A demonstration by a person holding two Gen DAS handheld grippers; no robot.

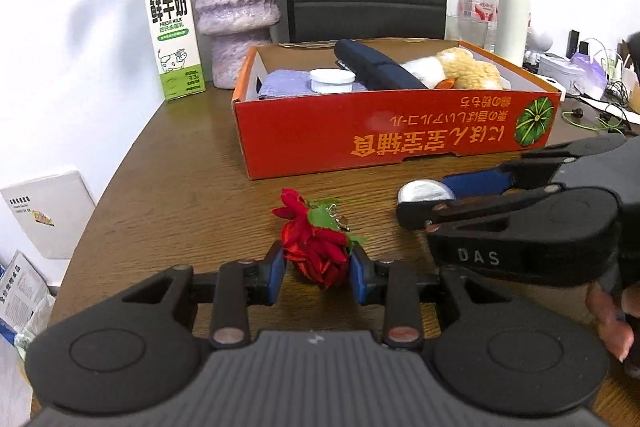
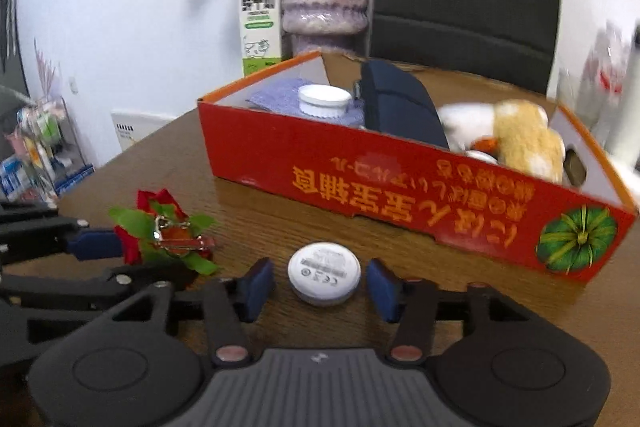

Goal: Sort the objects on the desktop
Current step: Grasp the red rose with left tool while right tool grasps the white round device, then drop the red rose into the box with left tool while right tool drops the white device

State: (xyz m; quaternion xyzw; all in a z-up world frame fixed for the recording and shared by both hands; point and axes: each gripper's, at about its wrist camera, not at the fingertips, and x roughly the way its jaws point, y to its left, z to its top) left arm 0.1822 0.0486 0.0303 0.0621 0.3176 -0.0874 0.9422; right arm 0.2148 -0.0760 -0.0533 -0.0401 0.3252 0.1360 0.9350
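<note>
In the left wrist view, the left hand-held gripper (image 1: 318, 273) is closed narrowly on the red fabric rose with green leaves (image 1: 314, 247), its blue pads pressing the bloom from either side at 12 o'clock, just ahead of the camera, low over the brown wooden tabletop (image 1: 192, 167). The soft petals could give under the pads, so the rose may well slip or swing out on the way to the red cardboard box with orange lettering (image 1: 392, 135), which stands farther off at about 1 o'clock; its near wall is high enough to catch a hanging leaf. The right hand-held gripper (image 1: 420, 205) lies at 3 o'clock, close by, around a small round white and silver disc (image 1: 424, 191), so the two tools could knock together if both swing toward the box at once. In the right wrist view, the disc (image 2: 324, 273) lies flat on the tabletop (image 2: 260, 219) at 12 o'clock between the blue pads, and a gap shows on each side, so the right hand-held gripper (image 2: 322, 285) stands partly open and grips nothing. The flat, smooth disc may skid out or tip if the pads close unevenly. The rose (image 2: 160, 231) sits at 10 o'clock in the left tool, and the box (image 2: 400, 195) at 1 o'clock.
</note>
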